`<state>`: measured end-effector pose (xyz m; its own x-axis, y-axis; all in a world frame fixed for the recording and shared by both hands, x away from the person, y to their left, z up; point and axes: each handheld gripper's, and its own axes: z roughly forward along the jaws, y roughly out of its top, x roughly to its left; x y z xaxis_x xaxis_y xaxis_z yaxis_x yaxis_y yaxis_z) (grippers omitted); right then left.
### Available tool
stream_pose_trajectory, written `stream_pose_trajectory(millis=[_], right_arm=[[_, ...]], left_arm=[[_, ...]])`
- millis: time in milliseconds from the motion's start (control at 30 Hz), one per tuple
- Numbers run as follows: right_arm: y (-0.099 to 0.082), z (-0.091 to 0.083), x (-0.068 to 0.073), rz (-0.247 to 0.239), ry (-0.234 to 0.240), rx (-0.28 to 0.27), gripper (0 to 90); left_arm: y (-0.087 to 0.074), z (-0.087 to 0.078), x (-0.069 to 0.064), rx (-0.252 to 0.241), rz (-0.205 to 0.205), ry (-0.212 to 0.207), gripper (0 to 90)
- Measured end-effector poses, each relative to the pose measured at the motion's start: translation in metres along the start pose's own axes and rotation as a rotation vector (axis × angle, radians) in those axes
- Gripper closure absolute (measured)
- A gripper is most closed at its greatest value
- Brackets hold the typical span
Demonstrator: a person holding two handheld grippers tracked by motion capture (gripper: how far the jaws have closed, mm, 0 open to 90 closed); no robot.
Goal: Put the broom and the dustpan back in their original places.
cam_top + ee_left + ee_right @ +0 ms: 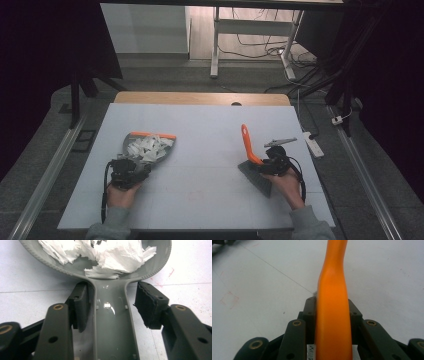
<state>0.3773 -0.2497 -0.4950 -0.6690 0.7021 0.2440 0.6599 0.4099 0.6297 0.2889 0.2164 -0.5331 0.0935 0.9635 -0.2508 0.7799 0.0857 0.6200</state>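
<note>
We have the grey dustpan (145,148), heaped with torn white paper (148,148), lying flat on the desk (200,190) at our left, and the left claw (112,307) stands parted astride its handle with no pad pressing it, so we should draw that claw straight back without nudging the pan and spilling the scraps. The right claw (332,315) is clamped on the orange handle of the brush (250,152), whose grey head rests on the desk. The left gripper view reveals the gap beside each pad, which the high view cannot resolve, while the high view alone relates pan to brush, well apart.
</note>
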Motion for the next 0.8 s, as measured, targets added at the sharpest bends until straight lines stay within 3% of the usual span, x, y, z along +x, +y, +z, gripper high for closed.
stream_pose_trajectory(millis=[167,467,800], right_arm=[[0.000,0.001,-0.003,-0.003,-0.006,0.001,66.4],[0.001,0.002,-0.006,-0.034,-0.084,0.014,55.8],[0.000,0.009,-0.010,-0.034,-0.166,0.059,40.7]], left_arm=[[0.000,-0.002,0.001,-0.004,0.007,-0.001,37.4],[-0.002,-0.009,0.000,-0.011,0.037,0.003,26.9],[-0.008,-0.025,0.002,-0.038,0.072,-0.015,24.0]])
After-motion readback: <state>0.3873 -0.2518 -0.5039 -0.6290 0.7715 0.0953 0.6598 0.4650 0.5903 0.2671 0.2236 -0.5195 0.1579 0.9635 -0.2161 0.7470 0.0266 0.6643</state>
